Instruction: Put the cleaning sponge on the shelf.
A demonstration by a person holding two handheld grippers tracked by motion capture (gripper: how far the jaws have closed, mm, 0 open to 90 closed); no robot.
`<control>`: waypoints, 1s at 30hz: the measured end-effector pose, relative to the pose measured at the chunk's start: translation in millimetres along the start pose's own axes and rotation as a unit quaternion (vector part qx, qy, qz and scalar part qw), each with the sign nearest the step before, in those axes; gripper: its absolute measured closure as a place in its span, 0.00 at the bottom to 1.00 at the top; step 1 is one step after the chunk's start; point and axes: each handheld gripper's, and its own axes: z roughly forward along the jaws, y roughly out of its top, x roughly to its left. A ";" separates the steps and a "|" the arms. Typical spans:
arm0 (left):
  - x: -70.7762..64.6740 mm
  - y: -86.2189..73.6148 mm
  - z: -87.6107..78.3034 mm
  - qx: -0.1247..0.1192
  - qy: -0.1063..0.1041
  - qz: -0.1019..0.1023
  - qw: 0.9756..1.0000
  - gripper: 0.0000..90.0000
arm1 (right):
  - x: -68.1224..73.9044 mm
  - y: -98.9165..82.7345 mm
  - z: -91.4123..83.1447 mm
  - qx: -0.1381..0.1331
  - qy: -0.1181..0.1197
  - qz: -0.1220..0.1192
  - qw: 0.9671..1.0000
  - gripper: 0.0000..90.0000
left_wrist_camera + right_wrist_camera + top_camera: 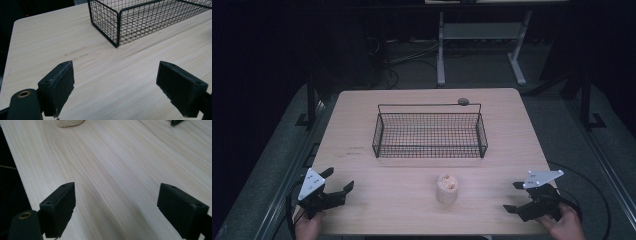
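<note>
I hold the left gripper [333, 182] and right gripper [514, 196] low at the table's [362, 125] near corners, both with jaws spread wide and empty, likely a ready stance before any reach. The small tan roll [447, 188] stands between them, nearer the right, just in front of the empty wire basket [430, 131].

Dark room; grey floor [492, 70], white-legged desk frame [482, 40], tangled cables [397, 55] behind.
</note>
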 end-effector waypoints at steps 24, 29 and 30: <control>2.0 -0.7 -2.2 -0.004 0.001 -0.006 1.000 0.15 | 1.7 63.6 6.2 0.053 0.038 -0.072 0.995 0.16; 2.3 -0.6 -1.4 -0.002 0.001 -0.003 1.000 0.15 | 1.1 72.8 9.2 0.061 0.045 -0.083 0.994 0.16; 2.3 -0.6 -1.4 -0.002 0.001 -0.003 1.000 0.15 | 1.1 72.8 9.2 0.061 0.045 -0.083 0.994 0.16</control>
